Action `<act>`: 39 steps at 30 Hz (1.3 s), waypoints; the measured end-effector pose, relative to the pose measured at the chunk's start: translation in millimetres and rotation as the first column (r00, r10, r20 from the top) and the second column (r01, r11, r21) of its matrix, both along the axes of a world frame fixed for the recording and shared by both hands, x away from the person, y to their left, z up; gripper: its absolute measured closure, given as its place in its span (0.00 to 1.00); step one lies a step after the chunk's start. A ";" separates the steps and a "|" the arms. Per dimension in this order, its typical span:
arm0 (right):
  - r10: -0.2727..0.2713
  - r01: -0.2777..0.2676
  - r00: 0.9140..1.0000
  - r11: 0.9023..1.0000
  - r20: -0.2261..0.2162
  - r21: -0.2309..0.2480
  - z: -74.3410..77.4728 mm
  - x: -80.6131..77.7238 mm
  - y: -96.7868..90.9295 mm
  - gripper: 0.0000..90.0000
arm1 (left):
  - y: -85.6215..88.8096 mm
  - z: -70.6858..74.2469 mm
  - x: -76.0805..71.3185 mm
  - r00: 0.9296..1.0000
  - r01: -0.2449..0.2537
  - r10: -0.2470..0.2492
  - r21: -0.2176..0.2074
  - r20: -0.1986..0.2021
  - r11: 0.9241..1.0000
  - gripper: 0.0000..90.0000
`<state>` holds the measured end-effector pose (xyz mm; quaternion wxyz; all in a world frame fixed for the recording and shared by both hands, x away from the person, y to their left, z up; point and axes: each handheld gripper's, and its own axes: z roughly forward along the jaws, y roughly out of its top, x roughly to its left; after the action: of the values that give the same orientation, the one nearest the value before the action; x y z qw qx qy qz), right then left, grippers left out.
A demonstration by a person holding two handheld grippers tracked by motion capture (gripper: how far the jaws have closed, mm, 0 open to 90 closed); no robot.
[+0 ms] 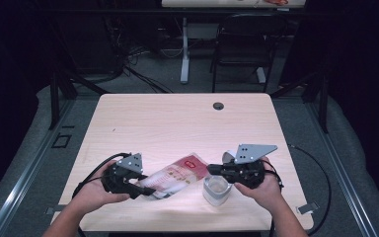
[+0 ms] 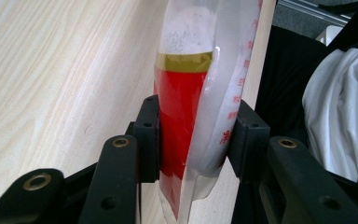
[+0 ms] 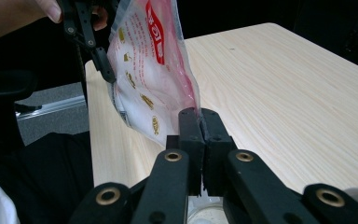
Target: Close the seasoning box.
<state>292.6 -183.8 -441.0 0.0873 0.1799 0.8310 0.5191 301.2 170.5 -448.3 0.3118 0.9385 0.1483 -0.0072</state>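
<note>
Soft, slippery powder pouch (image 1: 173, 176), lower centre: left gripper (image 1: 137, 186) clamps its filled body, right gripper (image 3: 199, 122) pinches the top edge above the cup (image 1: 216, 190).

The high view looks forward and down from above the person's side, far enough back to take in the whole surface (image 1: 177, 118) and the floor around it. The left gripper view sits close behind its own jaws, looking along them at the pouch (image 2: 191, 116) from very near. The right gripper view does likewise. All three share the pouch and the pale wood under it
</note>
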 end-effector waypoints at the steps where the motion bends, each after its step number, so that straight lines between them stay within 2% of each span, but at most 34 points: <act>1: -0.004 0.004 1.000 1.000 0.002 -0.004 -0.8 -0.2 -0.6 0.99 | -0.4 0.6 0.2 1.000 0.000 0.000 0.003 0.002 1.000 0.68; 9: -0.018 0.020 0.999 0.999 0.042 -0.039 -5.6 -2.9 -1.1 0.99 | -3.2 6.1 0.7 1.000 0.010 -0.010 0.022 0.006 1.000 0.69; 19: -0.028 0.030 0.999 0.998 0.043 -0.049 -9.5 -3.1 -3.8 0.98 | -5.3 12.4 0.5 1.000 0.012 -0.013 0.023 0.016 1.000 0.70; 25: -0.033 0.035 0.999 0.998 0.039 -0.050 -11.4 -3.6 -4.6 0.98 | -5.9 14.8 1.7 1.000 0.018 -0.018 0.021 -0.001 1.000 0.70; 39: -0.041 0.043 0.999 0.998 0.032 -0.056 -14.1 -4.5 -6.4 0.99 | -9.8 24.2 2.8 1.000 0.026 -0.026 0.047 0.001 0.999 0.70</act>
<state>288.1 -190.2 -455.1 0.1159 0.1866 0.8400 0.4962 304.0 160.6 -424.1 0.2898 0.9473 0.1362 -0.0071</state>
